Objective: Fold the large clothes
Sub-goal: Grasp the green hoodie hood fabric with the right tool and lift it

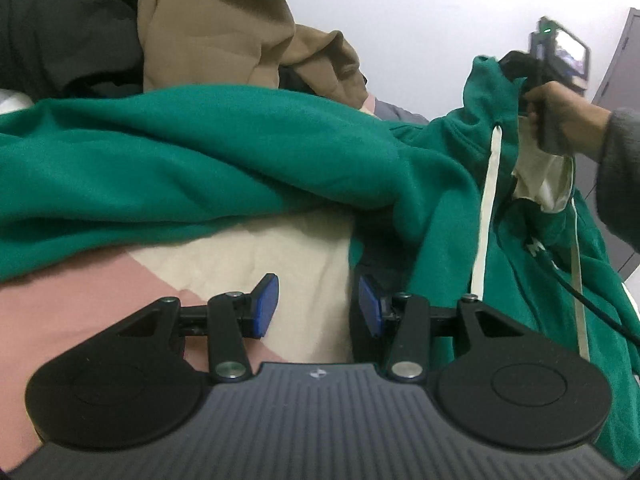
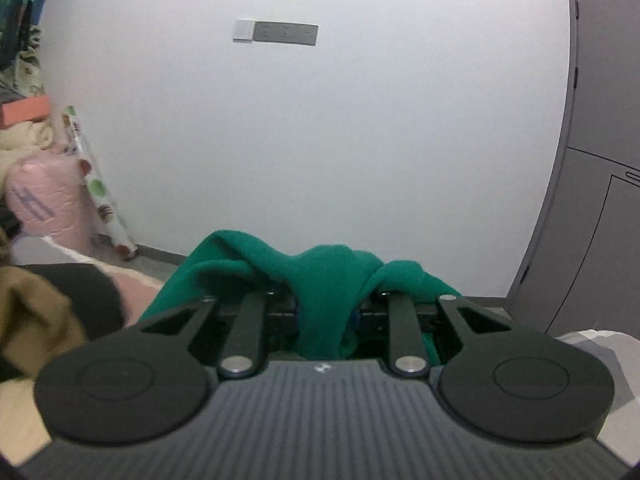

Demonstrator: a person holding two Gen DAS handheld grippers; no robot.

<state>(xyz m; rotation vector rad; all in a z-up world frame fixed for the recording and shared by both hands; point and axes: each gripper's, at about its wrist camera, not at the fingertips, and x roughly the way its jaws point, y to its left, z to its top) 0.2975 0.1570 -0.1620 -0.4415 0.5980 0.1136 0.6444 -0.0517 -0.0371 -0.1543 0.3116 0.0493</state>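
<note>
Hoodie point(image 1: 208, 148), green, large: lies across the pink-and-cream bedspread point(image 1: 80, 312), one end raised at its far right. My right claw point(image 2: 324, 316) is pinching a bunch of that green cloth between its pads, lifted clear of the bed. My left claw point(image 1: 318, 306) hangs spread just below the hoodie's lower edge, pads point(image 1: 266, 304) bare, nothing between them. Cream drawstring point(image 1: 486, 208) dangles from the raised end, just right of my left claw. Tan garment point(image 1: 224, 28) and black garment point(image 1: 68, 28) are heaped behind the hoodie.

Risks, as I judge them: the bunched pinch may slip under the cloth's weight; the drawstring or the black cable point(image 1: 576, 292) beside it could snag my left claw; lifting from one end may drag the hoodie into the heap.

Writing: white letters on the hoodie's front, mostly folded away, unreadable. Wall plate point(image 2: 276, 33) marks too small to read.
</note>
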